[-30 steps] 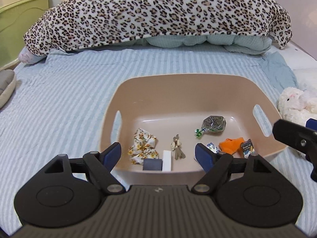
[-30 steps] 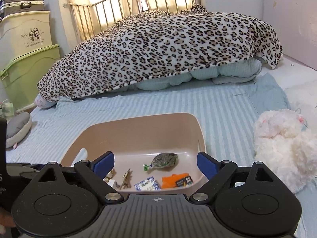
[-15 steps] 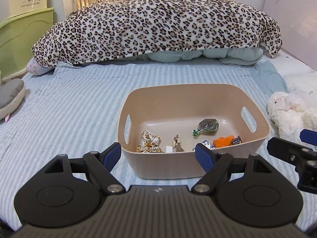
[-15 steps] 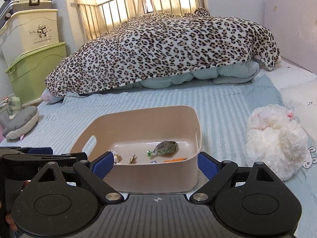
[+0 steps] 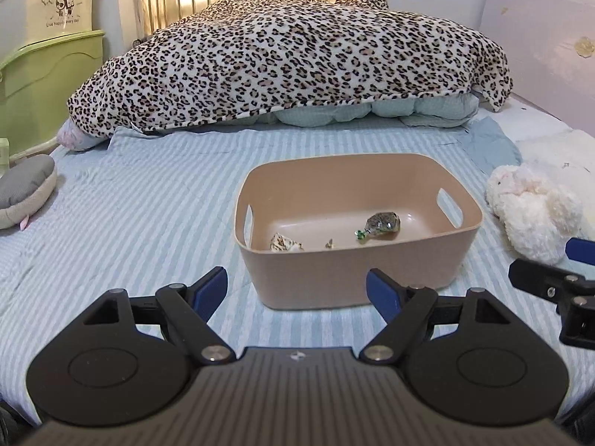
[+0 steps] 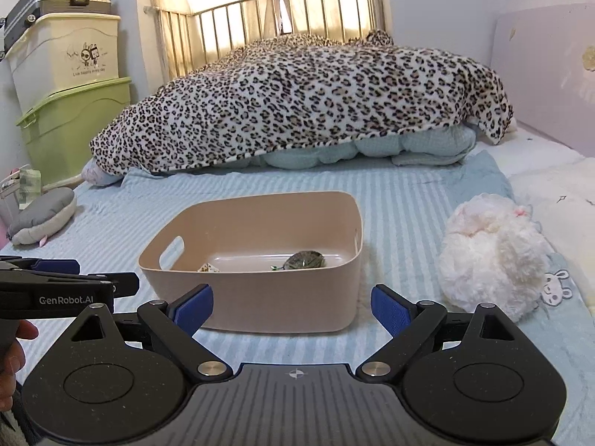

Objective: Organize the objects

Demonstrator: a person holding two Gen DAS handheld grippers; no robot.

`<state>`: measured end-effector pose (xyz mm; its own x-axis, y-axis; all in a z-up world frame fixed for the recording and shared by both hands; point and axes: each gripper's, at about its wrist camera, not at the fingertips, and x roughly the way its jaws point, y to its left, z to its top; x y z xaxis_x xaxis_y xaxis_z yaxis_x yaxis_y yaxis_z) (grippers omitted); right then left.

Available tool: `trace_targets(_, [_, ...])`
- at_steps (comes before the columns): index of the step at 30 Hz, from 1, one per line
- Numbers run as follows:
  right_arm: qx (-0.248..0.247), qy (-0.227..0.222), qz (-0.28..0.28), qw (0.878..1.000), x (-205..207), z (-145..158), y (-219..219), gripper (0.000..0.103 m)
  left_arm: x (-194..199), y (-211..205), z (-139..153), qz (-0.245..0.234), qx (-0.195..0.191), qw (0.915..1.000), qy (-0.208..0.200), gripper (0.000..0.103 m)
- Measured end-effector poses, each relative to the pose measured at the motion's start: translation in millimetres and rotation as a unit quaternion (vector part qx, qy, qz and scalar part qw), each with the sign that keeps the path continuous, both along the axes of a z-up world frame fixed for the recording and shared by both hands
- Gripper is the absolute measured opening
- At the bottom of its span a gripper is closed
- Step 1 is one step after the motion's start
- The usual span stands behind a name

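A tan plastic basket with handle cut-outs stands on the striped bed sheet; it also shows in the right wrist view. Inside lie a grey-green wrapped packet, a patterned cloth piece and a small tan item; the near wall hides the rest. My left gripper is open and empty, in front of the basket's near wall. My right gripper is open and empty, also in front of the basket. Its fingers show at the left view's right edge.
A white plush toy lies right of the basket. A grey cushion lies at the left bed edge. A leopard-print blanket is heaped at the back. Green and cream storage bins stand at the left.
Both grippers have drawn back from the basket and lowered, so it looks smaller and farther away. Most of the small items inside are now hidden by the near wall.
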<state>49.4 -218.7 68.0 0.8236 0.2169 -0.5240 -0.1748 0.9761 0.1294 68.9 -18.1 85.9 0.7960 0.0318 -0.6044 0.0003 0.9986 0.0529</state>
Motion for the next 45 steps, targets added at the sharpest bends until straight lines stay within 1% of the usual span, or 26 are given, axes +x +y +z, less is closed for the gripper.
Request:
trace_targets(6, [0.013, 0.004, 0.0, 1.0, -11.3, -1.5, -5.4, 0.093, -20.2, 0.0, -6.9, -0.005, -0.005, 1.0, 0.003, 0.082])
trace_targets(13, [0.012, 0.0, 0.005, 1.0, -19.7, -2.3, -1.8, 0.093, -37.1, -4.8, -17.5, -0.007, 0.002, 1.0, 0.004, 0.082])
trace_targets(18, [0.0, -0.009, 0.008, 1.0, -31.3, -4.9, 1.0, 0.093, -42.0, -4.9, -19.5, -0.006, 0.002, 1.0, 0.004, 0.082])
trace_targets(23, [0.004, 0.003, 0.011, 1.0, -37.7, -11.1, -0.5, 0.093, -53.2, -6.4, -19.9, -0.006, 0.001, 1.0, -0.004, 0.082])
trace_targets(28, [0.002, 0.012, 0.016, 1.0, -40.5, -15.4, 1.2, 0.092, -59.6, -10.1, -20.5, -0.012, 0.005, 0.9999, -0.005, 0.082])
trace_targets(35, [0.004, 0.018, 0.017, 1.0, -45.0, -18.9, 1.0, 0.092, -67.0, -10.7, -22.2, -0.006, 0.012, 0.9999, -0.009, 0.082])
trace_targets(40, [0.007, 0.02, 0.015, 1.0, -46.4, -19.5, -0.6, 0.092, -67.4, -8.9, -23.6, 0.001, 0.015, 0.9999, -0.005, 0.082])
trace_targets(45, [0.009, 0.019, 0.014, 1.0, -48.3, -19.6, -2.1, 0.092, -68.9, -8.6, -26.5, -0.003, 0.013, 0.9999, 0.005, 0.082])
